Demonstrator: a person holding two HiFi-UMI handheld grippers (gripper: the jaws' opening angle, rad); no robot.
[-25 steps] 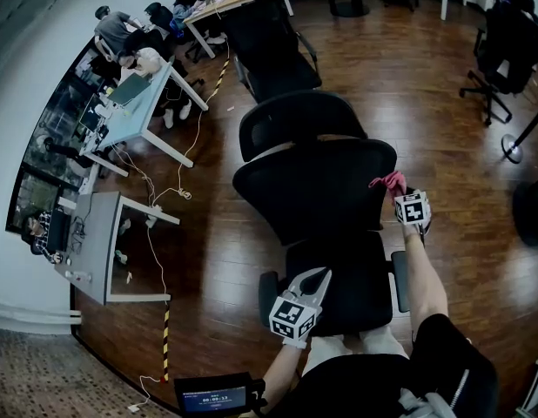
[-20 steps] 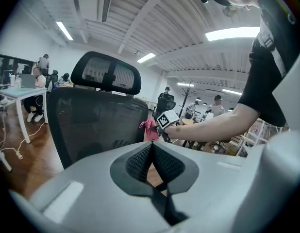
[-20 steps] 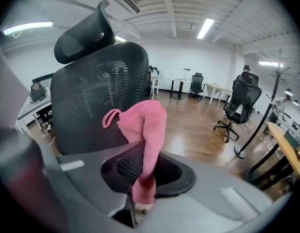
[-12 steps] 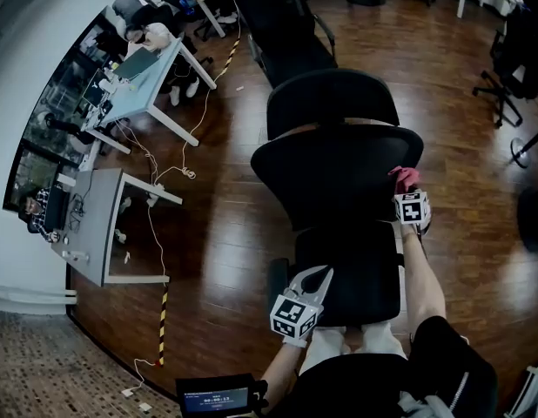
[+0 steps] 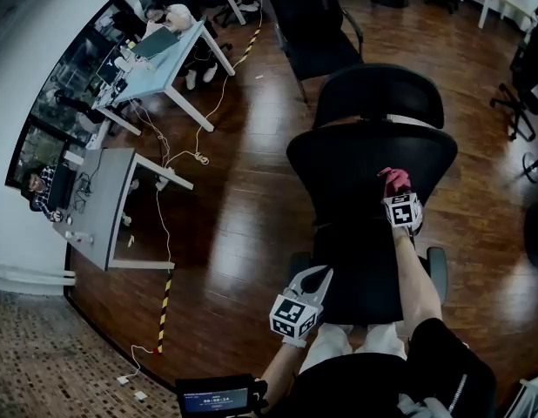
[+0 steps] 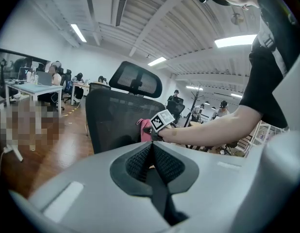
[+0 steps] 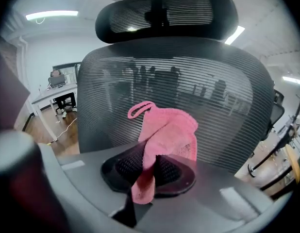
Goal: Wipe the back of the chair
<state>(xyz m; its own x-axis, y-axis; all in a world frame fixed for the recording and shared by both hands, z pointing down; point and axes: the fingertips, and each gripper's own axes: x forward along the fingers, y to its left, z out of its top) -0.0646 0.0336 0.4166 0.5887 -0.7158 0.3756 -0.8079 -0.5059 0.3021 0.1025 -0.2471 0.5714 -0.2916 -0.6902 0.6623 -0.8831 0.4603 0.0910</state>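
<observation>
Right gripper is pinching a pink cloth at the office chair's mesh backrest; left gripper is hanging closed, empty, near its seat, wood floor beneath.

- A dark, glossy wooden floor fills the room, and a speckled patch of flooring meets its lower left corner in the head view.
- A white wall runs along the floor's left edge.
- Two desks stand by that wall: a pale-topped desk farther off and a grey desk nearer.
- Thin cables trail across the floor between them.
- A yellow-and-black striped strip lies on the floor beside the grey desk.
- A spare black office chair stands near the far edge.
- The white ribbed ceiling carries lit strip lights.
</observation>
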